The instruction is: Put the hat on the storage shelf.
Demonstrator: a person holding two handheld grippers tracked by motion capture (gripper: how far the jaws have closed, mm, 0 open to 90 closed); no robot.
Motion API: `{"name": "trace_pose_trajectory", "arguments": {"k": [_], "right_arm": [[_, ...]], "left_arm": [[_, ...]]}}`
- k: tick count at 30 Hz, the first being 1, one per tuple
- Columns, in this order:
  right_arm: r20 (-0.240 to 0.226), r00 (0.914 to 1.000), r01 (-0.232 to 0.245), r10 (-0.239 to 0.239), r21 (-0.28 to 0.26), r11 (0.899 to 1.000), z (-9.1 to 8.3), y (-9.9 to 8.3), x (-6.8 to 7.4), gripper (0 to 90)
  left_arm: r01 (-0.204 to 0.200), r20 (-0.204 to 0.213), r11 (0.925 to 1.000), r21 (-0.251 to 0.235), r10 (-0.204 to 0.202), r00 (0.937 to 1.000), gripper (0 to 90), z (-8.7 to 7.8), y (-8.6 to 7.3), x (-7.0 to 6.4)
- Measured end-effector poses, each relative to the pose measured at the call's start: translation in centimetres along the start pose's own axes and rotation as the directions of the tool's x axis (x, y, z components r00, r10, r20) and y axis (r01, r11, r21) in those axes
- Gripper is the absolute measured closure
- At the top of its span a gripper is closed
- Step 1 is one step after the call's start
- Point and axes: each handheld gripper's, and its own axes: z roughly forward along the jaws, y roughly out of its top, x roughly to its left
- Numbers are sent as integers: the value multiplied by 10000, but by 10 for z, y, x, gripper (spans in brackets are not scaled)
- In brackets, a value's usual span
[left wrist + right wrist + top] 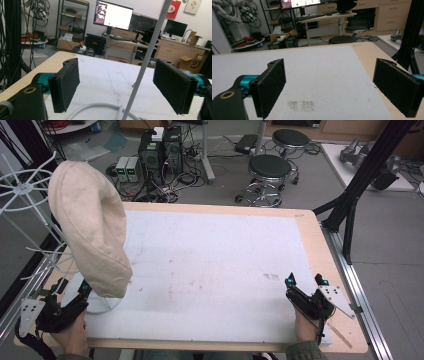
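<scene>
A cream fabric hat [90, 230] hangs on a white wire stand whose ring base [107, 305] rests at the front left of the white mat [215, 260]. My left gripper [82, 296] is open right at that base. In the left gripper view the stand's thin white pole [147, 55] rises between the spread jaws of the left gripper [117, 82], touching neither pad, with the ring base [100, 106] below. My right gripper [304, 281] stands open at the front right of the mat. The right gripper [332, 85] holds nothing between its jaws.
A white wire rack [20, 195] stands off the table's left edge. The wooden table edge [320, 250] borders the mat on the right, with a black tripod leg [360, 185] beyond. A dark smudge [300, 105] marks the mat. Stools [270, 167] stand behind the table.
</scene>
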Motion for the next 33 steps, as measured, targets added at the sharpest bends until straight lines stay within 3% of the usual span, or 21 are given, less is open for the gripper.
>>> {"name": "trace_pose_trajectory", "arguments": {"k": [3, 8, 15, 28, 33], "right_arm": [[38, 9998, 181, -182, 240, 9995, 1, -6, -4, 103], [-59, 9999, -112, 114, 319, 9994, 1, -8, -7, 103], [-358, 9992, 208, -194, 396, 9990, 2, -9, 0, 103], [-477, 9988, 112, -87, 521, 9986, 2, -10, 0, 103], [-564, 9981, 289, -257, 572, 9979, 2, -10, 1, 103]], "left_arm": [[-23, 34, 10000, 19, 23, 10000, 214, 0, 0, -1], [-41, 107, 9999, 110, 40, 9999, 214, 1, 0, -1], [-55, 176, 9999, 101, 53, 9998, 215, 1, 0, -2], [40, 141, 9999, 153, -42, 9999, 216, 1, -1, -1], [38, 130, 9999, 145, -40, 9999, 216, 1, -1, -1]]}}
